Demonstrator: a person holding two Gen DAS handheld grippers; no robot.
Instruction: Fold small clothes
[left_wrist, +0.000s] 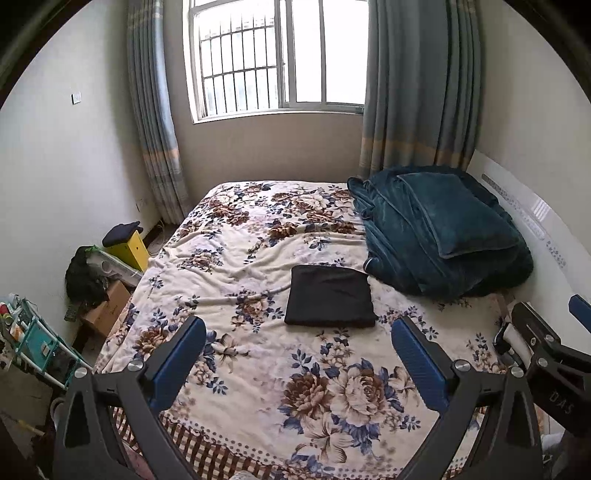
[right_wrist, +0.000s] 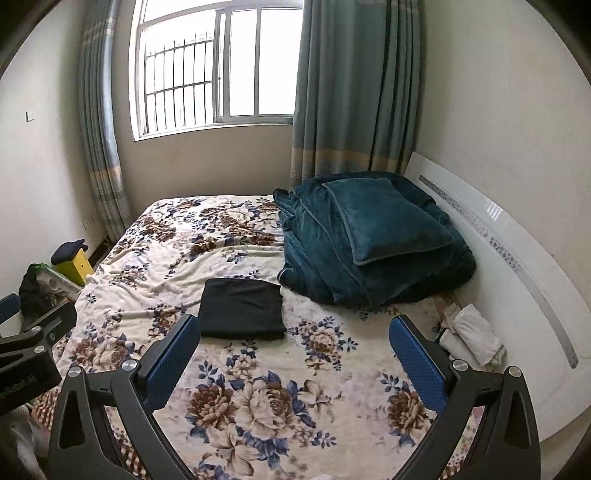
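The left claw (left_wrist: 298, 345) hangs above the bed with its blue-padded fingers spread wide and nothing between them; the right claw (right_wrist: 294, 345) is the same, wide apart and empty. Ahead at twelve o'clock, the black, smooth-knit garment (left_wrist: 330, 297), folded into a flat rectangle, lies on the cream floral fleece bedspread (left_wrist: 258, 369), well clear of both claws. Its edges look square and stacked, so I judge that piece finished. At two o'clock sits a heaped teal plush blanket (left_wrist: 443, 236). At three o'clock in the right view, a small pile of white cloth pieces (right_wrist: 472, 332) rests by the white headboard (right_wrist: 517, 258), loosely rolled; these may remain to fold.
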